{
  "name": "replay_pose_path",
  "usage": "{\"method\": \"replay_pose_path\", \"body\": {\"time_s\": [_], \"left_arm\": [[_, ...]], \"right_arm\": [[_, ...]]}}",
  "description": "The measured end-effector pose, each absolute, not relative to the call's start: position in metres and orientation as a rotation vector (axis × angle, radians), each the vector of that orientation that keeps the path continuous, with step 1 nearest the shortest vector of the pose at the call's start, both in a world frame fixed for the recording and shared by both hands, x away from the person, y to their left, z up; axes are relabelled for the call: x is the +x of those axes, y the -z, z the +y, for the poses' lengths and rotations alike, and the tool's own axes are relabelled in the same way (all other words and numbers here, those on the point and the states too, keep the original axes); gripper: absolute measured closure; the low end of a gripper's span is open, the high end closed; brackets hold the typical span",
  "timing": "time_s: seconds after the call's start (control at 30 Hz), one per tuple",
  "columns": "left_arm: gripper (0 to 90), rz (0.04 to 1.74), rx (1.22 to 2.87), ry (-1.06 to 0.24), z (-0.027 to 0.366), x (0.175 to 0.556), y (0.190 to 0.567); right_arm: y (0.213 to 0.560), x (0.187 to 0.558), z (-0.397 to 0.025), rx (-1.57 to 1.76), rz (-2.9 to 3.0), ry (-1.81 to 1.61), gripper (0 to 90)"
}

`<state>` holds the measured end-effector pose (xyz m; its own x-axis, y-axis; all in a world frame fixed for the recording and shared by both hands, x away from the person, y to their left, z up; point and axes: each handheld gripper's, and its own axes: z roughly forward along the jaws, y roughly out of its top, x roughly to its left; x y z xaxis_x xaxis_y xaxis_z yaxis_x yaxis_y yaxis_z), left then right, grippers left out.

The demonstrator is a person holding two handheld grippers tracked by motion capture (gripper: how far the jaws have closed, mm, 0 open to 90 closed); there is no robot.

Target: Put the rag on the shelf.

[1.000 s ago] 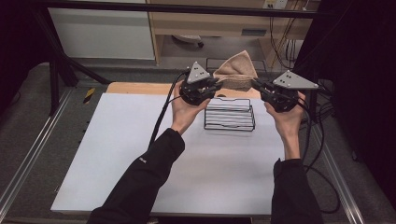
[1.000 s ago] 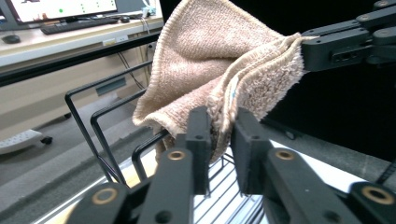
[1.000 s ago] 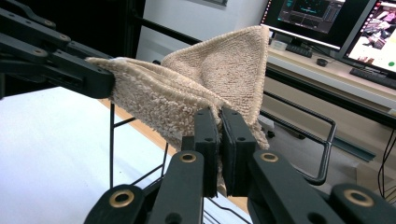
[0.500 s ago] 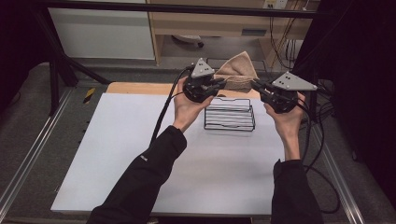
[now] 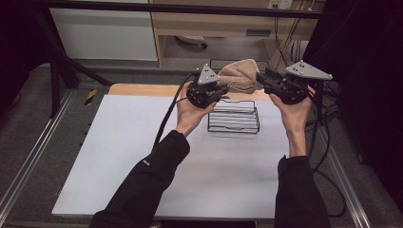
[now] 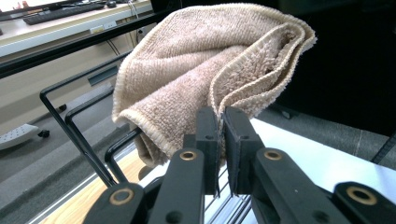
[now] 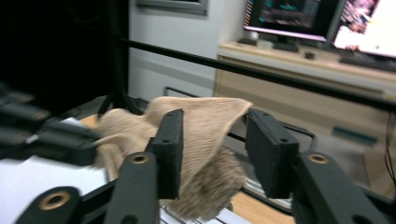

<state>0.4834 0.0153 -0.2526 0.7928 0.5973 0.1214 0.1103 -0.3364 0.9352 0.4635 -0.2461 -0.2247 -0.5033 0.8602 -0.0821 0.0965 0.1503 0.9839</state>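
Beige towel (image 6: pixel 196 70) is clamped between the left gripper's (image 6: pixel 220 140) jaws; the right gripper's (image 7: pixel 215 154) jaws are spread around it.

Since 1 s ago my right gripper (image 5: pixel 261 78) has come off the towel (image 5: pixel 239 76) w/ jaws now apart beside its free end. Left gripper (image 5: pixel 224 91) crept a bit right, towel bunched shorter btwn my hands.

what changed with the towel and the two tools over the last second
Little changed. The left tool stays shut on the towel, held above the far side of the wire basket. The right tool now has its jaws open around the towel's other end, which hangs a bit more bunched. Basket and table are unmoved.
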Motion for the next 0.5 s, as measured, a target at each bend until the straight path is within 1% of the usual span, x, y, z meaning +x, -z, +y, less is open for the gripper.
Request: {"method": "replay_pose_path", "body": {"time_s": [0.07, 0.1, 0.17, 0.2, 0.23, 0.27, 0.33, 0.5], "left_arm": [[84.4, 0.537, 1.874, -0.548, 0.015, 0.484, 0.253], [84.4, 0.535, 1.875, -0.548, 0.015, 0.484, 0.254], [84.4, 0.536, 1.876, -0.547, 0.015, 0.485, 0.254], [84.4, 0.538, 1.876, -0.546, 0.015, 0.486, 0.254], [84.3, 0.542, 1.875, -0.542, 0.015, 0.486, 0.254], [84.3, 0.546, 1.872, -0.539, 0.015, 0.486, 0.254], [84.2, 0.552, 1.868, -0.535, 0.015, 0.486, 0.254], [84.0, 0.573, 1.87, -0.54, 0.013, 0.486, 0.251]], "right_arm": [[0.226, 0.472, -0.246, 0.98, 1.757, -1.424, 55.9], [0.227, 0.475, -0.245, 0.992, 1.766, -1.417, 57.1], [0.229, 0.479, -0.243, 1.001, 1.799, -1.425, 67.6], [0.229, 0.48, -0.242, 1.0, 1.811, -1.435, 73.7], [0.23, 0.479, -0.24, 0.987, 1.821, -1.438, 82.2], [0.231, 0.478, -0.239, 0.966, 1.827, -1.453, 86.9], [0.232, 0.475, -0.235, 0.922, 1.857, -1.486, 88.4], [0.238, 0.469, -0.228, 0.824, 1.942, -1.47, 88.3]]}}
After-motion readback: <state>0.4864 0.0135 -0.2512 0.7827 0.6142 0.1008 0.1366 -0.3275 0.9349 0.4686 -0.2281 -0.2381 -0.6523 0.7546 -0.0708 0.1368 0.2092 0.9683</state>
